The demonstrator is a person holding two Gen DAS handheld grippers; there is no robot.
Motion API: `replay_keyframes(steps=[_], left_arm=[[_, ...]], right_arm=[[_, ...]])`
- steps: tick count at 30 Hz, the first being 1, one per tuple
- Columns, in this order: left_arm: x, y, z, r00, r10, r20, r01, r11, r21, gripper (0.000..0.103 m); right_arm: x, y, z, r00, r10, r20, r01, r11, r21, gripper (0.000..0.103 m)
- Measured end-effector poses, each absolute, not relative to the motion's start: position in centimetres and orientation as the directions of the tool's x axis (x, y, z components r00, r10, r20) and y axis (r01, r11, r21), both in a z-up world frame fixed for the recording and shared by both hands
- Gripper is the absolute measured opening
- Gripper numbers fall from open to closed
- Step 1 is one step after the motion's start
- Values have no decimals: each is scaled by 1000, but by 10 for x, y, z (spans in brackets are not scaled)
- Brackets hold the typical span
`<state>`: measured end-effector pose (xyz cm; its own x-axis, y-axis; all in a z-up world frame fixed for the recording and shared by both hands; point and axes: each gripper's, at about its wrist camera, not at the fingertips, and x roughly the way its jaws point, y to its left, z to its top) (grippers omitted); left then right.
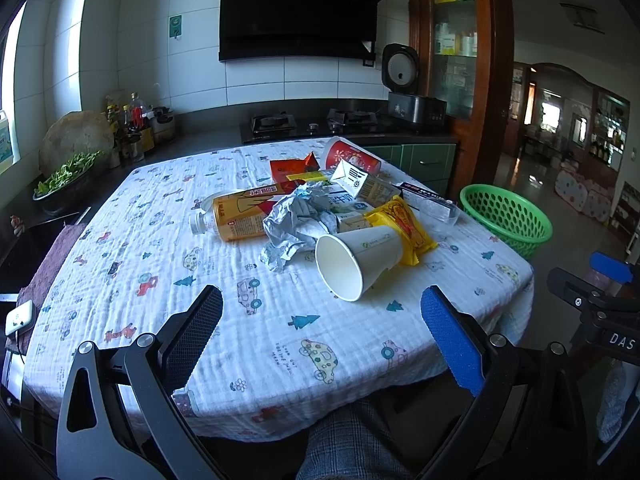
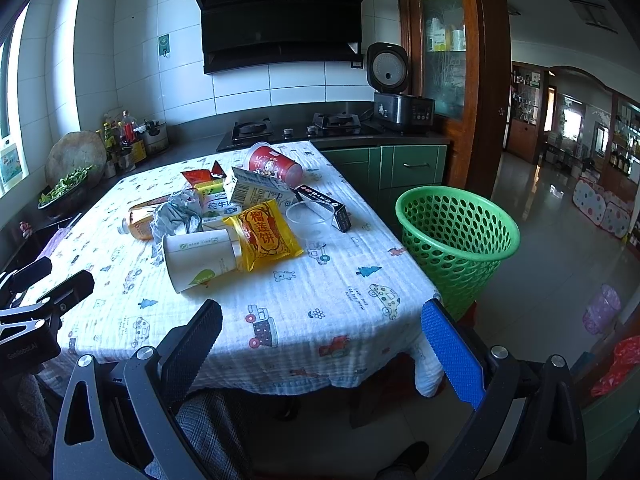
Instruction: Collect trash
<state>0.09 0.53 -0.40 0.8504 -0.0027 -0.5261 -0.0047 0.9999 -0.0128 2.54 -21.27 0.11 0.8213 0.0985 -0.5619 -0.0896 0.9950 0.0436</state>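
Note:
A heap of trash lies mid-table on a patterned white cloth (image 1: 160, 280): a tipped white paper cup (image 1: 360, 258) (image 2: 198, 256), a yellow snack packet (image 1: 404, 226) (image 2: 264, 234), crumpled foil (image 1: 294, 220), an orange drink bottle (image 1: 236, 216), milk cartons (image 2: 256, 190), a red noodle tub (image 1: 352, 156) (image 2: 276, 164), a clear plastic cup (image 2: 310, 220) and a black box (image 2: 326, 204). A green perforated basket (image 1: 506, 214) (image 2: 456, 240) stands off the table's right side. My left gripper (image 1: 322, 312) is open before the paper cup. My right gripper (image 2: 322, 320) is open over the table's near right corner.
Behind the table runs a dark counter with a gas hob (image 1: 308, 122), a rice cooker (image 1: 400, 68), bottles (image 1: 132, 120) and a bowl of greens (image 1: 66, 180). A wooden cabinet (image 1: 460, 40) stands at the right. A person's checked trouser leg (image 1: 352, 440) is below the table edge.

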Motion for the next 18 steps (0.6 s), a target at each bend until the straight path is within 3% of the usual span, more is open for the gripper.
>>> replay_keyframes(steps=[18], left_arm=[[2, 5, -3, 851, -5, -525, -2, 1000, -12, 98]], right_arm=[[28, -213, -2, 820, 95, -565, -89, 995, 38, 97]])
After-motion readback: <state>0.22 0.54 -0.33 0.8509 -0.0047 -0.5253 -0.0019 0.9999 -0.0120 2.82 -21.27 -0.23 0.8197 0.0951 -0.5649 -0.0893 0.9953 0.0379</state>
